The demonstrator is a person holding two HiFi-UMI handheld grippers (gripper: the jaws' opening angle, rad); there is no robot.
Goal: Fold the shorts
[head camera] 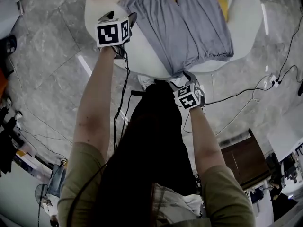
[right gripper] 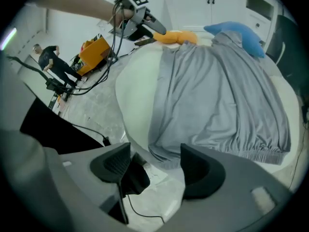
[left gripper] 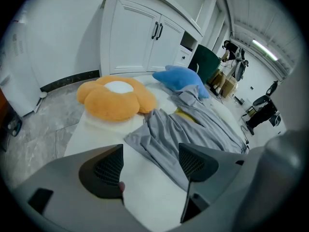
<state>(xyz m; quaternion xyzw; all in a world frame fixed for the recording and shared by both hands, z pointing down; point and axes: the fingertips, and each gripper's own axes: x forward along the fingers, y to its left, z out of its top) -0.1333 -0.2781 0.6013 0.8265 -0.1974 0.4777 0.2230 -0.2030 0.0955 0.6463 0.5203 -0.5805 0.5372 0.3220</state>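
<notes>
Both jaws apart | shorts (head camera: 180,27) on round white surface (head camera: 142,56) | floor (head camera: 47,46) seemingly marble

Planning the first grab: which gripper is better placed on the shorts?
Right gripper: open jaws right at the shorts' waistband corner. Left gripper, also open, is over bare table beside the hem.

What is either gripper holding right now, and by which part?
Nothing. The left gripper and the right gripper both stand open and empty; the grey shorts lie free on the table.
</notes>
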